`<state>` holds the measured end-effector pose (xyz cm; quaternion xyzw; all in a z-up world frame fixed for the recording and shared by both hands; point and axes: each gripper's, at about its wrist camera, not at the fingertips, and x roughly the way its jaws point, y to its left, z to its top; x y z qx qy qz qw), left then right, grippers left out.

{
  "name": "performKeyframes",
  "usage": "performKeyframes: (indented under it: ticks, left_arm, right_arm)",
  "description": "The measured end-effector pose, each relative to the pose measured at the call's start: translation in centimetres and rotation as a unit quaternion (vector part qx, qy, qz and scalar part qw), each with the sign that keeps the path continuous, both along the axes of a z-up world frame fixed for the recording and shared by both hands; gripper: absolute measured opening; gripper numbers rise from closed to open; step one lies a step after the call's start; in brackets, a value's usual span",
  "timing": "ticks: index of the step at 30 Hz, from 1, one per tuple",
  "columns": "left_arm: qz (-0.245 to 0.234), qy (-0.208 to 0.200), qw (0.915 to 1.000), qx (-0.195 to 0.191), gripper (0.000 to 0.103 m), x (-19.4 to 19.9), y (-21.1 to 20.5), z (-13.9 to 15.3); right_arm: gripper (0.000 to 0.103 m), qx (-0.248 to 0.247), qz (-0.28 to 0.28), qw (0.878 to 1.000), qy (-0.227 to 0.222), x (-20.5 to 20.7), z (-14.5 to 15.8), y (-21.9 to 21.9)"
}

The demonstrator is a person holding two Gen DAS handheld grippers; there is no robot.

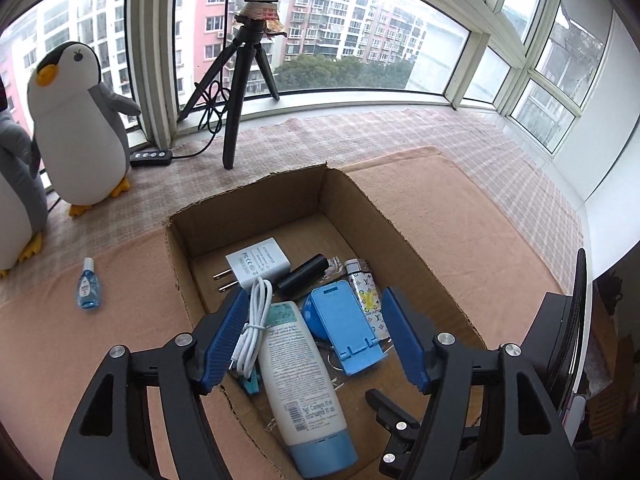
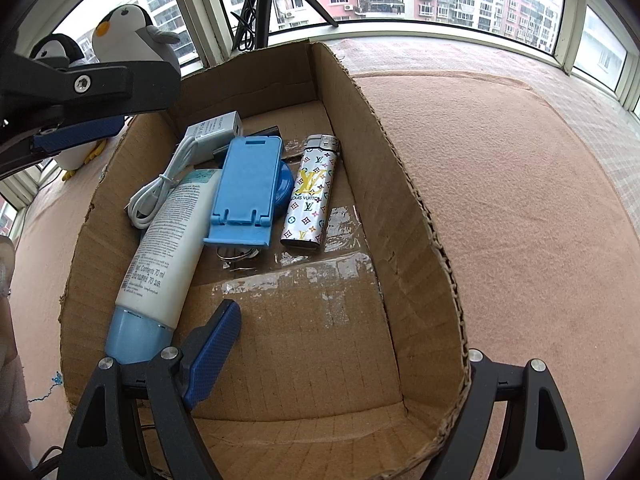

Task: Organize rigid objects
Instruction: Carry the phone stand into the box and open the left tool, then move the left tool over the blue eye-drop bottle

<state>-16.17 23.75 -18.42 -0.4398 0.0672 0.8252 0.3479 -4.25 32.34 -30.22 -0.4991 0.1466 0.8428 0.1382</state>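
Note:
An open cardboard box (image 1: 420, 248) (image 2: 420, 208) sits on a peach cloth. Inside lie a white tube with a blue cap (image 1: 298, 364) (image 2: 166, 248), a blue phone stand (image 1: 344, 324) (image 2: 244, 192), a patterned lighter (image 1: 366, 292) (image 2: 310, 192), a white charger (image 1: 256, 262), a coiled white cable (image 1: 254, 320) and a black cylinder (image 1: 304, 274). My left gripper (image 1: 316, 296) hangs open above the tube and stand, touching neither. My right gripper (image 2: 320, 316) is open at the box's near end; one finger (image 2: 214, 350) is inside, the other is hidden behind the right wall. A small blue bottle (image 1: 88, 290) lies outside the box, to its left.
Two plush penguins (image 1: 80, 128) stand at the far left by the window. A black tripod (image 1: 240, 80) with a ring light and a cable remote (image 1: 151, 157) stands behind the box. A dark object (image 1: 560, 340) rises at the right edge. The left gripper's blue finger (image 2: 76, 132) shows in the right wrist view.

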Motion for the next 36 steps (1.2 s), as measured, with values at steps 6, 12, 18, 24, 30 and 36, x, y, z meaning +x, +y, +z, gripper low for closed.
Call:
performKeyframes:
  ticks: [6,12,18,24,30,36]
  left_arm:
    - [-0.001,-0.001,1.0000,0.001,0.069,0.1,0.1,0.1]
    - [0.005,0.003,1.0000,0.001,0.069,-0.1,-0.4,0.3]
    - [0.031,0.012,0.9994,-0.009,0.069,-1.3,-3.3,0.0]
    - [0.078,0.020,0.9964,-0.027,0.069,-3.7,-8.1,-1.2]
    - [0.132,0.022,0.9893,-0.056,0.069,-6.8,-12.0,-3.1]
    - [0.153,0.010,0.9852,-0.076,0.067,-9.2,-13.5,-5.1]
  right_arm:
    - [0.080,0.000,0.000,1.000,0.000,0.0,0.0,0.0]
    - [0.080,0.000,0.000,1.000,-0.001,0.0,0.0,0.0]
    - [0.080,0.000,0.000,1.000,-0.001,0.1,0.0,0.1]
    - [0.081,0.000,0.001,1.000,-0.001,0.2,0.0,0.2]
    - [0.082,0.000,0.001,1.000,-0.001,0.2,-0.1,0.2]
    - [0.083,0.001,0.002,1.000,-0.002,0.6,0.0,0.5]
